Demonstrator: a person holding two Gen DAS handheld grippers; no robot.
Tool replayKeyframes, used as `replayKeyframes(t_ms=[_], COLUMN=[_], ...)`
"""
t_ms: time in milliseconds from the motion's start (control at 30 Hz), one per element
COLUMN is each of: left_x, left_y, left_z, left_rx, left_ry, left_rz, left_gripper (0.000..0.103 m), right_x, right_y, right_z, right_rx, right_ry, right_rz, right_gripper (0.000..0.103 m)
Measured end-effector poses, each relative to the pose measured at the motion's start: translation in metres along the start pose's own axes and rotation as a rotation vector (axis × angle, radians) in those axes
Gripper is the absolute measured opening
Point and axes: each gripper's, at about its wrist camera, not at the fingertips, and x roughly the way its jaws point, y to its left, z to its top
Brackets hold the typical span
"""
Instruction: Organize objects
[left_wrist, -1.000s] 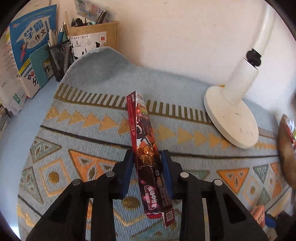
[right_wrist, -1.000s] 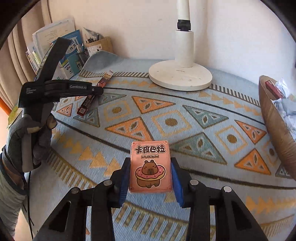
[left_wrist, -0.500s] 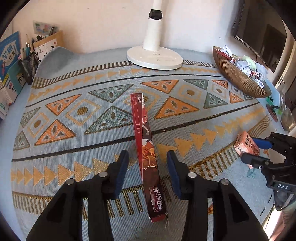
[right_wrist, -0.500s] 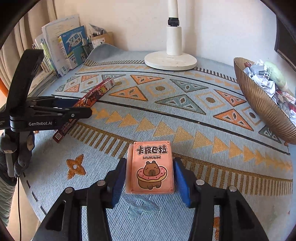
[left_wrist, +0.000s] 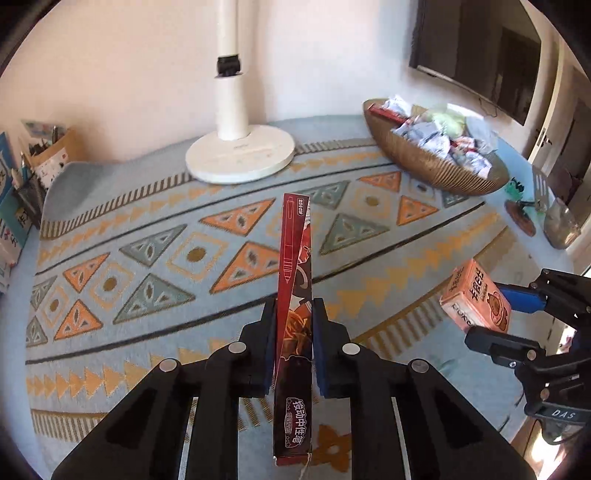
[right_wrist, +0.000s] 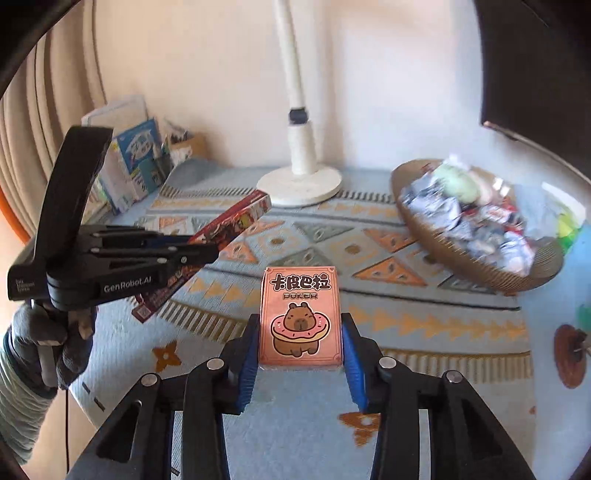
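Observation:
A long red pen box (left_wrist: 295, 240) stands on edge between the pads of my left gripper (left_wrist: 293, 314), which is shut on its lower half above the patterned cloth (left_wrist: 147, 258). From the right wrist the same pen box (right_wrist: 240, 218) sticks out past my left gripper (right_wrist: 212, 253), held in a gloved hand (right_wrist: 70, 350). A pink poker card box (right_wrist: 299, 314) with a capybara picture sits upright in my right gripper (right_wrist: 301, 321), whose jaws are closing with both pads against the box's sides. In the left wrist view this card box (left_wrist: 476, 295) and my right gripper (left_wrist: 495, 317) appear at the right edge.
A white lamp base (left_wrist: 240, 158) stands at the back centre. A woven basket (left_wrist: 436, 166) full of wrapped packets sits at the back right. Books and pen holders (right_wrist: 136, 162) line the back left. A small round figure stand (right_wrist: 569, 354) is at the right edge.
Both grippers lifted off the cloth and swung right, away from the pen holders. The left jaws stood apart around the pen box half a second ago and now press on it.

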Motion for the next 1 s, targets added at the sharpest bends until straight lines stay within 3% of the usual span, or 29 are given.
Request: replayKeyframes(t_ms=[133, 233, 433, 567, 600, 700, 900, 1000], left_x=[-0.016, -0.007, 0.046, 0.071, 0.076, 0.089, 0.064, 0.033], left_y=[-0.037, -0.062, -0.087, -0.098, -0.101, -0.104, -0.086, -0.062], left_z=[0.062, 0.114, 0.180, 0.205, 0.211, 0.222, 0.193, 0.169], left_rx=[0.006, -0.001, -0.048, -0.040, -0.041, -0.050, -0.062, -0.090], left_ry=[-0.114, -0.168, -0.164, -0.176, -0.192, -0.195, -0.206, -0.227], left_rz=[-0.118, -0.173, -0.255, -0.274, -0.277, -0.253, -0.286, -0.289], left_gripper=[0.014, 0.014, 0.014, 0.014, 0.016, 0.074, 0.077, 0.077], right_x=[-0.045, -0.055, -0.025, 0.013, 0.023, 0.029, -0.007, -0.024], right_y=[-0.066, -0.115, -0.177, -0.193, -0.197, -0.201, -0.173, -0.139], right_z=[0.048, 0.083, 0.128, 0.153, 0.156, 0.151, 0.124, 0.113], right_rx=[0.111, 0.199, 0.312, 0.328, 0.334, 0.366, 0.322, 0.262], right_ry=[-0.125, -0.176, -0.174, -0.153, -0.122, -0.087, -0.127, -0.113], right_rz=[-0.112, -0.191, -0.158, -0.229, -0.258, -0.255, -0.241, -0.216], right_gripper=[0.040, 0.040, 0.040, 0.041, 0.043, 0.045, 0.045, 0.053])
